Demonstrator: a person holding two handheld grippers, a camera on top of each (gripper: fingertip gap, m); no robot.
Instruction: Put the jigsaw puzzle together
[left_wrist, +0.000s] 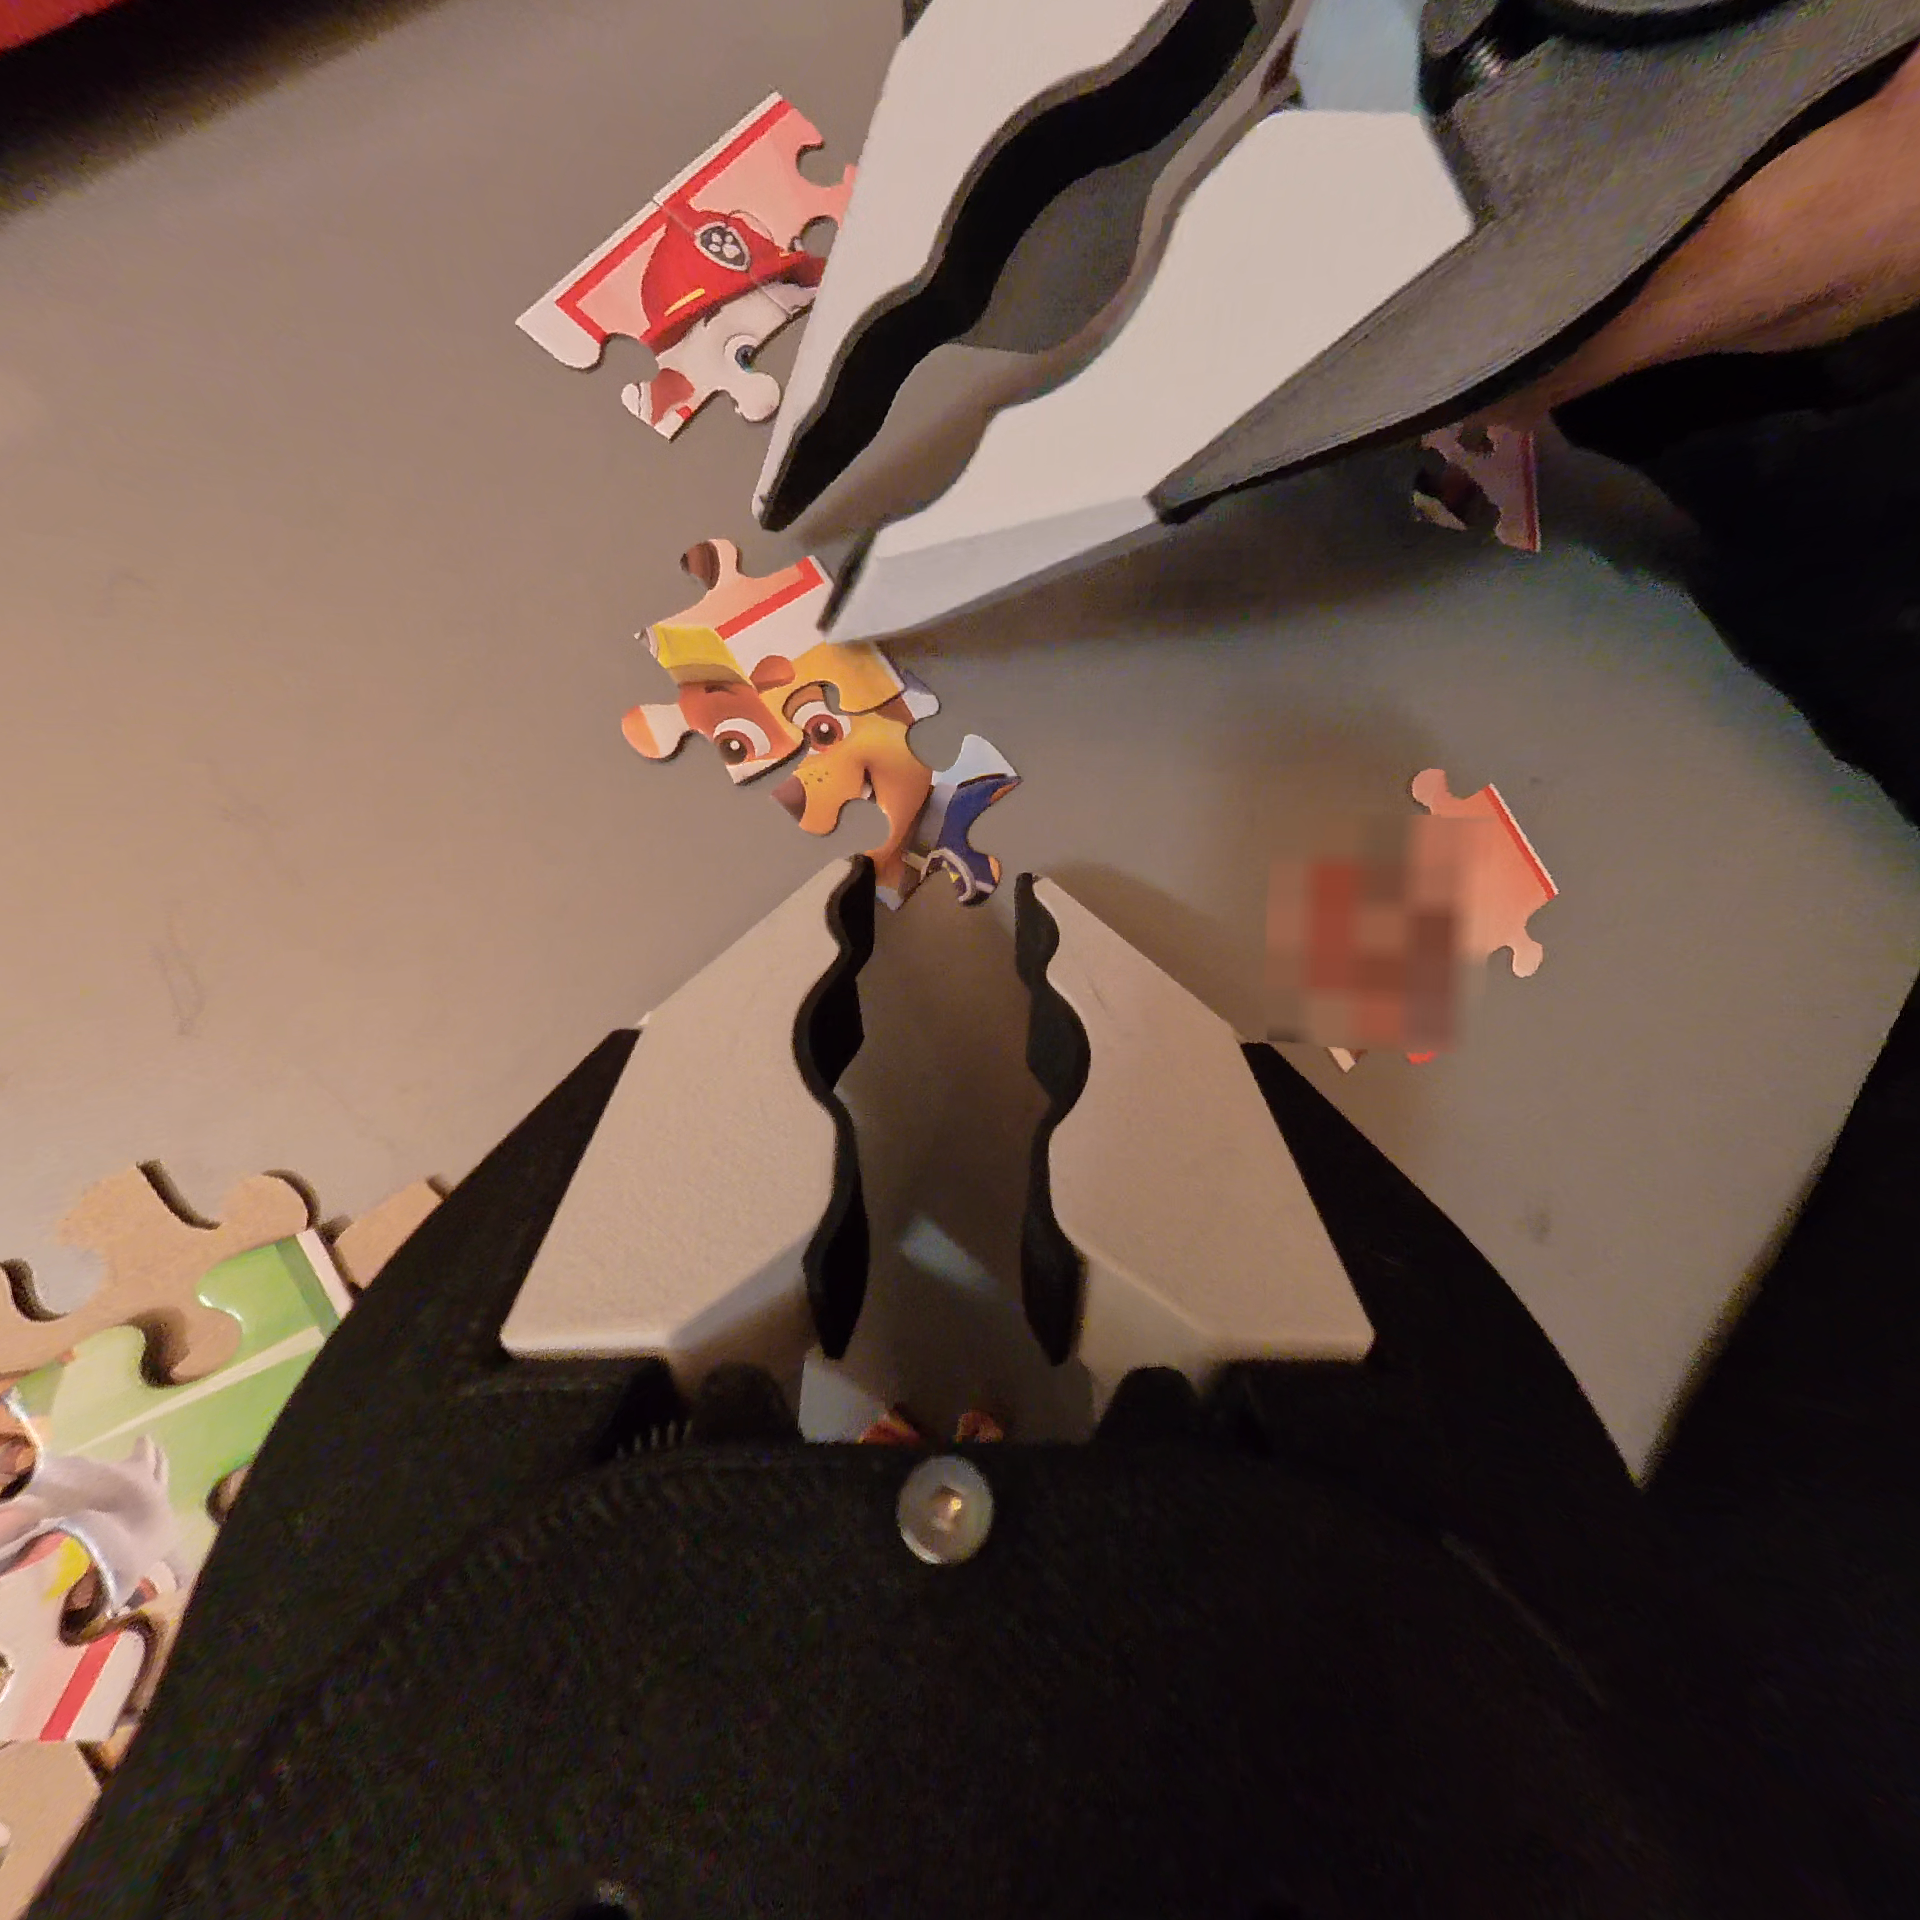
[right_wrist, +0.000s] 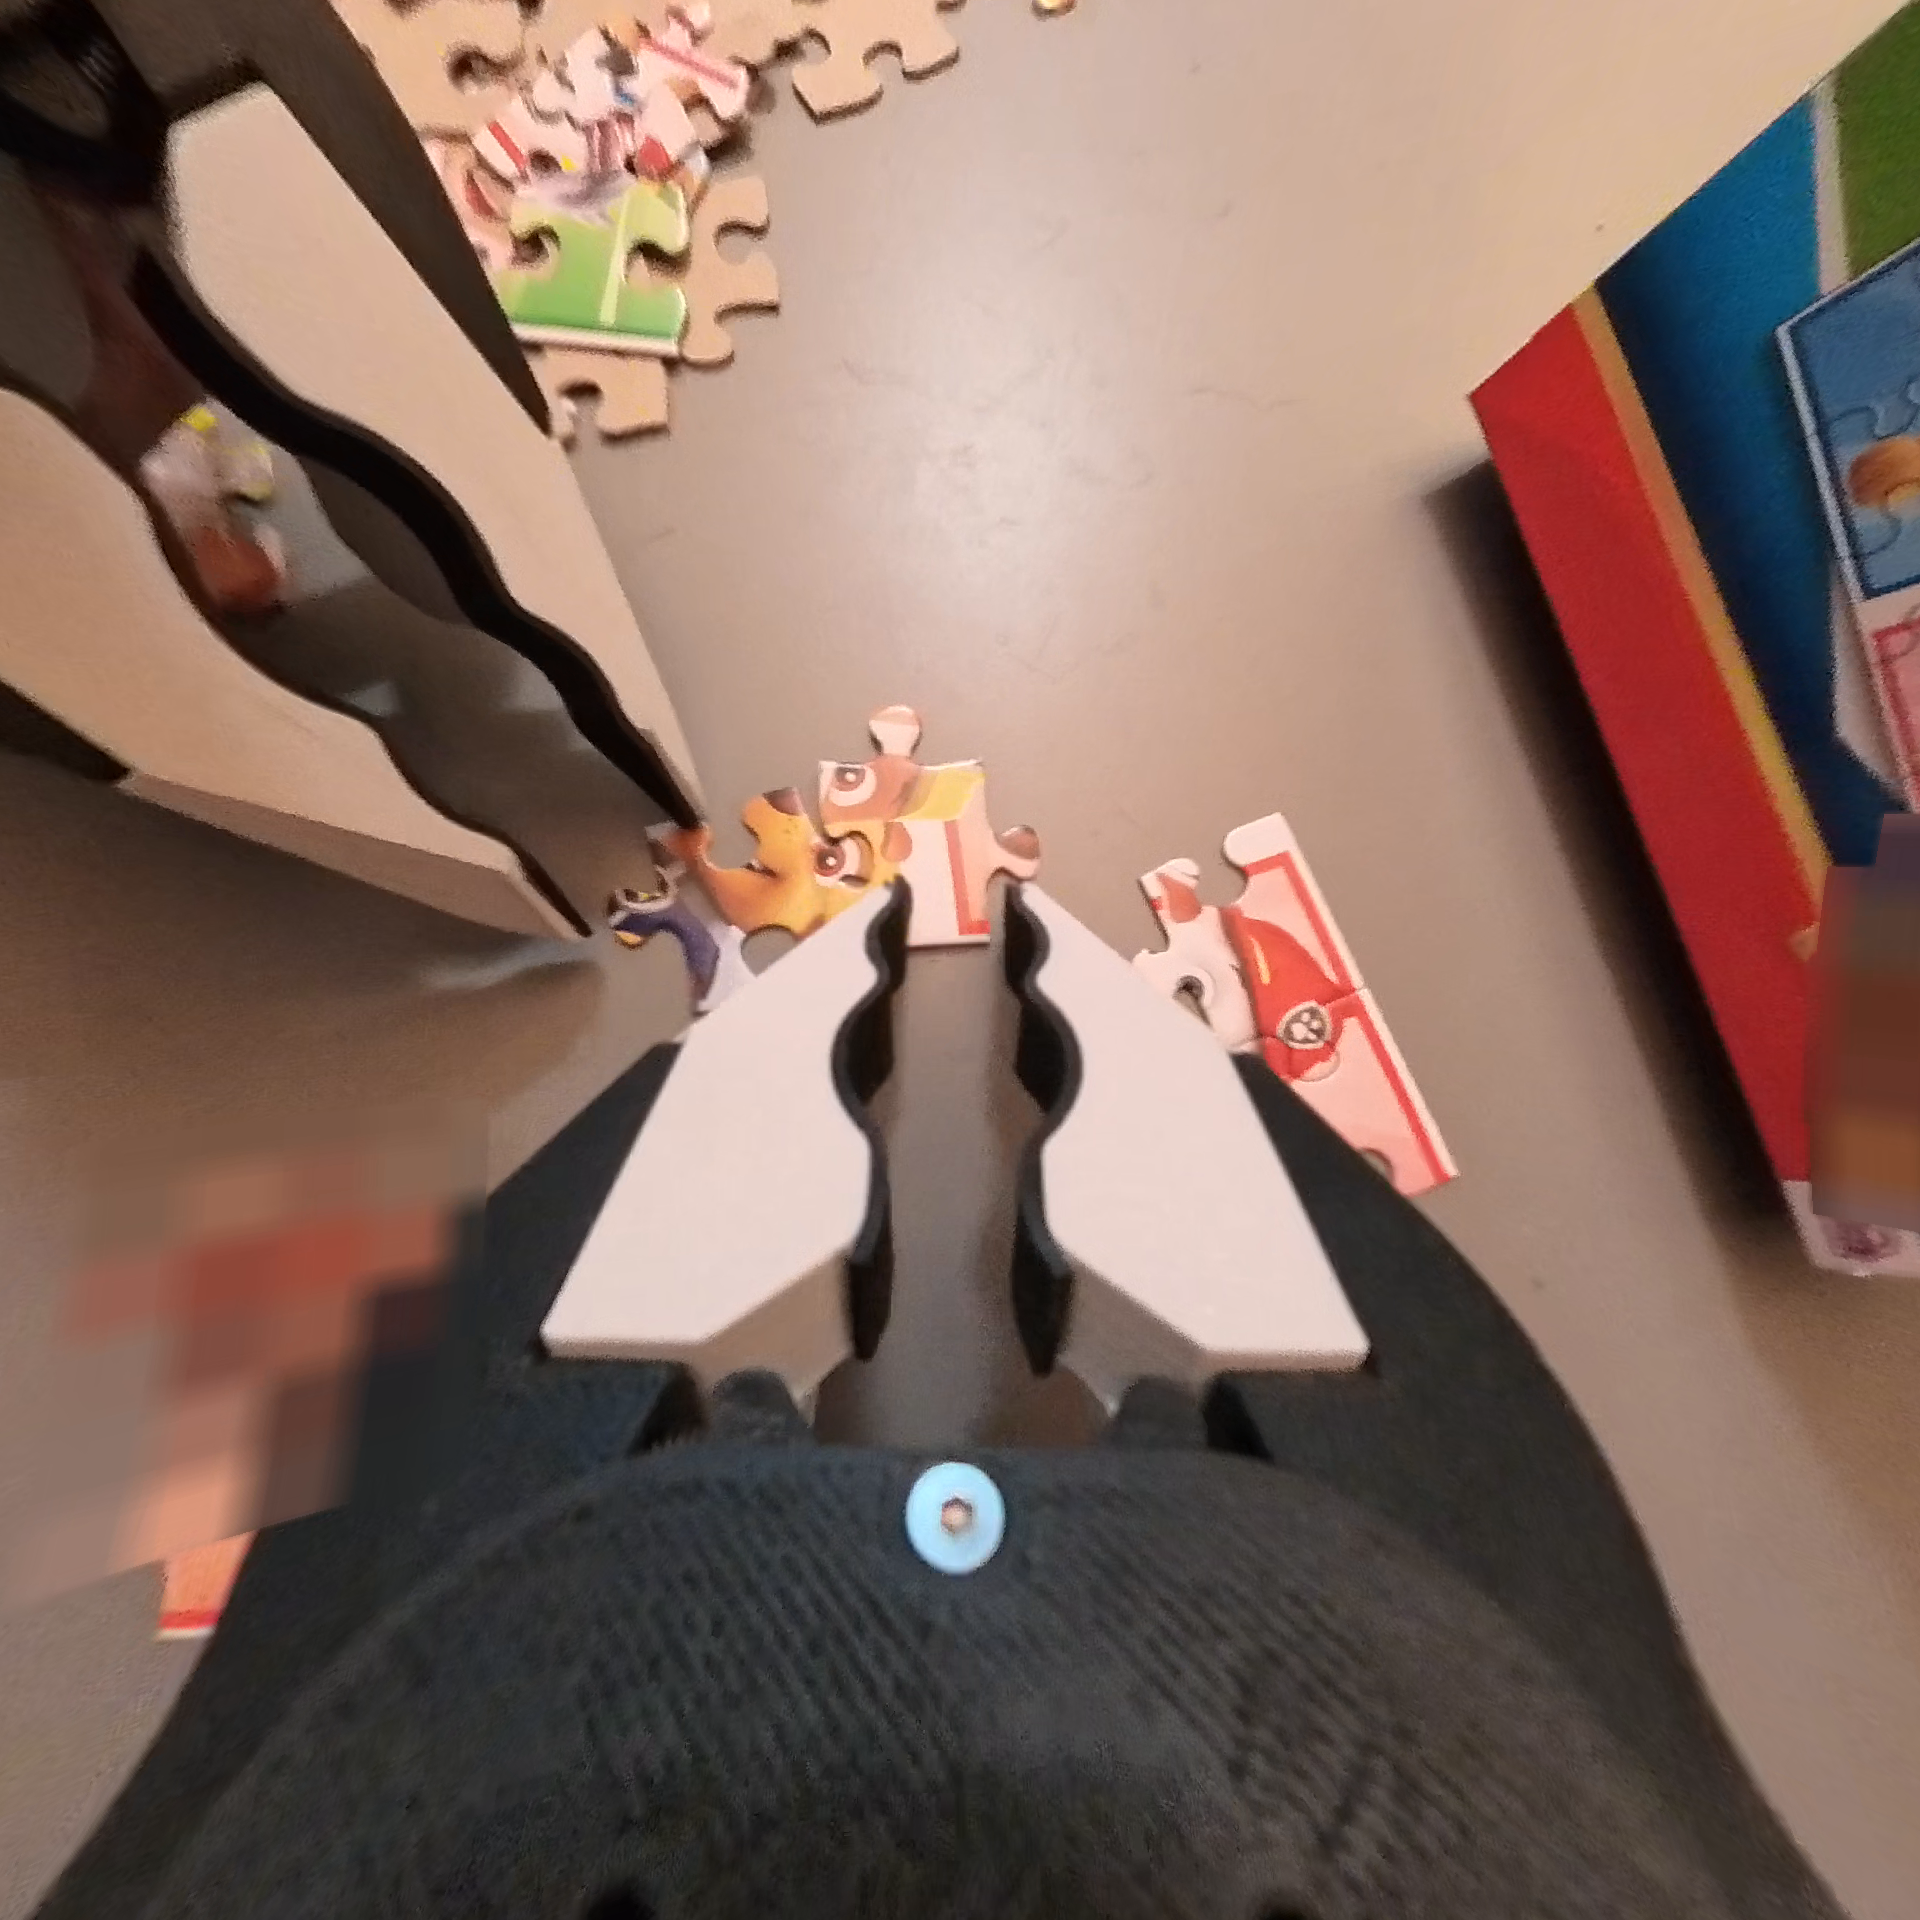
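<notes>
A small cluster of joined puzzle pieces (left_wrist: 821, 727) with an orange cartoon dog lies flat on the grey table (left_wrist: 312, 727). My left gripper (left_wrist: 945, 883) is open, and its left fingertip (left_wrist: 860, 883) touches the cluster's blue-and-orange tab. My right gripper (left_wrist: 805, 566) reaches in from the top right, open, with its lower fingertip on the cluster's far white-and-red edge. In the right wrist view the cluster (right_wrist: 831, 852) lies just ahead of my right gripper (right_wrist: 954, 899), with the white-and-red piece between its fingertips, flat on the table. The left gripper (right_wrist: 634, 873) touches the cluster's other end.
Two joined pieces with a red-hatted dog (left_wrist: 686, 281) lie beside the cluster; they also show in the right wrist view (right_wrist: 1309, 997). A single pink piece (left_wrist: 1486, 883) lies to the right. A pile of loose pieces (right_wrist: 613, 208) and the puzzle box (right_wrist: 1662, 582) flank the area. Spacing between my two grippers at the tips: around 6 cm.
</notes>
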